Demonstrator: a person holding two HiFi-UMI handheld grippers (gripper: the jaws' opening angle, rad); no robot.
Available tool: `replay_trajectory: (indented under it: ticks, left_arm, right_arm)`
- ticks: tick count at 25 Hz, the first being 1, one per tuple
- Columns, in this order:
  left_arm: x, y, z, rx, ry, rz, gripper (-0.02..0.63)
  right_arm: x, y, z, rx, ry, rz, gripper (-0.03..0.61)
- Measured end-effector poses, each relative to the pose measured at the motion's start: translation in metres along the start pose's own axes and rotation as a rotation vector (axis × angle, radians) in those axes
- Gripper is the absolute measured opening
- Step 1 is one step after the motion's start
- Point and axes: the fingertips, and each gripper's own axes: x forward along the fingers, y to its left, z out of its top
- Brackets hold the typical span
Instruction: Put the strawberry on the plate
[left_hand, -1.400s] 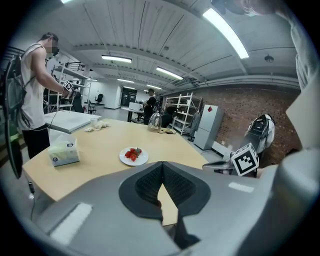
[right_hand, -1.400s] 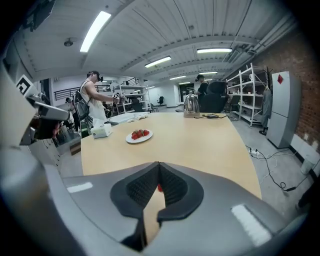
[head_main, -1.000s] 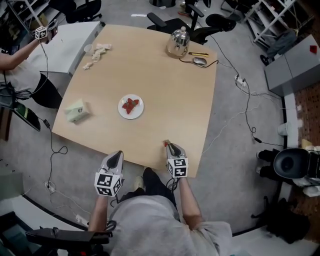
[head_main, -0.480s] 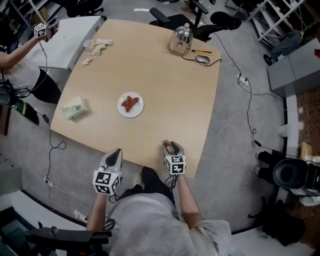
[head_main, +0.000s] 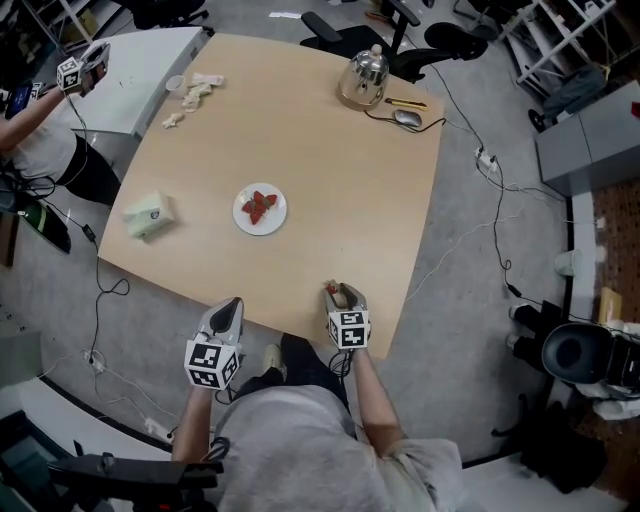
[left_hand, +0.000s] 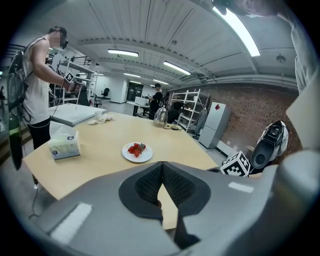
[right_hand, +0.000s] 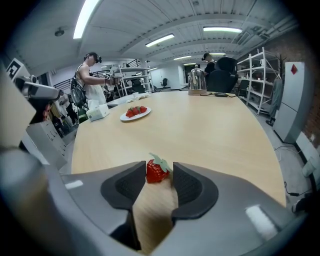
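I'm watching the right gripper (head_main: 342, 293) at the near edge of the light wooden table (head_main: 320, 150). Its jaws have just been swinging wide apart and easing back in a touch. The small red strawberry with a green leafy cap (right_hand: 156, 171) is resting on the tabletop between their tips, and the pads aren't clamping it. I'm reading this as lining up for the grab, so closing comes next. The round white plate (head_main: 240, 221), carrying other red strawberries (head_main: 260, 208), is sitting well apart, mid-table. The left gripper (head_main: 234, 303) is hanging off the table's edge, jaws pressed together on nothing.
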Motion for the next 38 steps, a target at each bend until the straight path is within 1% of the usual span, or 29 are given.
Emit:
replay_trajectory:
  ticks: [6, 11, 20, 27, 31, 35, 38]
  left_arm:
    - [0.004, 0.000, 0.004, -0.003, -0.009, -0.002, 0.020]
    - [0.005, 0.003, 0.004, -0.005, -0.014, -0.003, 0.020]
    - [-0.003, 0.007, 0.011, -0.011, -0.039, 0.010, 0.020]
    - [-0.013, 0.014, 0.016, -0.020, -0.074, 0.039, 0.020]
    - [-0.020, 0.024, 0.013, -0.053, -0.097, 0.063, 0.020]
    - [-0.029, 0.034, 0.014, -0.080, -0.125, 0.099, 0.020]
    - [-0.037, 0.041, 0.012, -0.090, -0.132, 0.132, 0.020]
  right_arm:
    - [0.002, -0.004, 0.003, 0.006, -0.003, -0.008, 0.149]
    - [0.001, -0.005, 0.009, 0.047, -0.029, 0.003, 0.147]
    - [-0.003, 0.006, 0.029, 0.020, -0.056, 0.021, 0.147]
    - [0.001, 0.025, 0.053, -0.029, -0.081, 0.059, 0.146]
    - [0.007, 0.038, 0.065, -0.061, -0.097, 0.081, 0.146]
    - [0.014, 0.048, 0.083, -0.106, -0.112, 0.111, 0.146]
    - [0.019, 0.057, 0.098, -0.133, -0.122, 0.130, 0.146]
